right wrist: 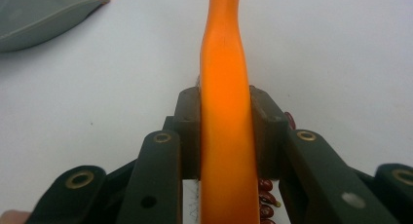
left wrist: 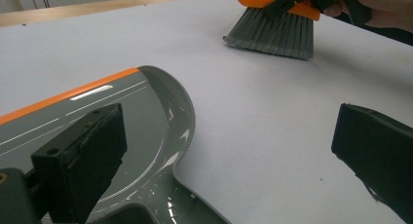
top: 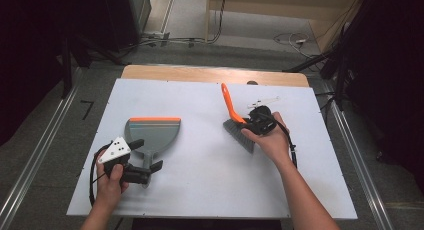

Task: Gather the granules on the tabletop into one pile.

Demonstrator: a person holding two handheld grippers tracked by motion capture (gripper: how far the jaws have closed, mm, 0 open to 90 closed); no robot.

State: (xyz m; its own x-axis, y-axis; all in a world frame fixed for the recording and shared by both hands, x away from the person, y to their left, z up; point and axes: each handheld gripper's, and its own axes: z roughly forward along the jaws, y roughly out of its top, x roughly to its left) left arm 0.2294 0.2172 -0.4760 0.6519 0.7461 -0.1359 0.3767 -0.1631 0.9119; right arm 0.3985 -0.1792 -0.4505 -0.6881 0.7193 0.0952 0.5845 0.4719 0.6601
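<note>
We hold the orange-handled hand brush with grey bristles (top: 234,121) on the right of the white desk (top: 200,190), our right gripper (right wrist: 225,136) clamped on its handle. Our left gripper (top: 145,157) stands wide open over the handle of the grey plastic dustpan with an orange lip (top: 152,132), near left.

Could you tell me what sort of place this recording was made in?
Probably a lab or workshop recording bay: a white table on grey carpet, metal floor rails, loose cables and dark stands.
</note>
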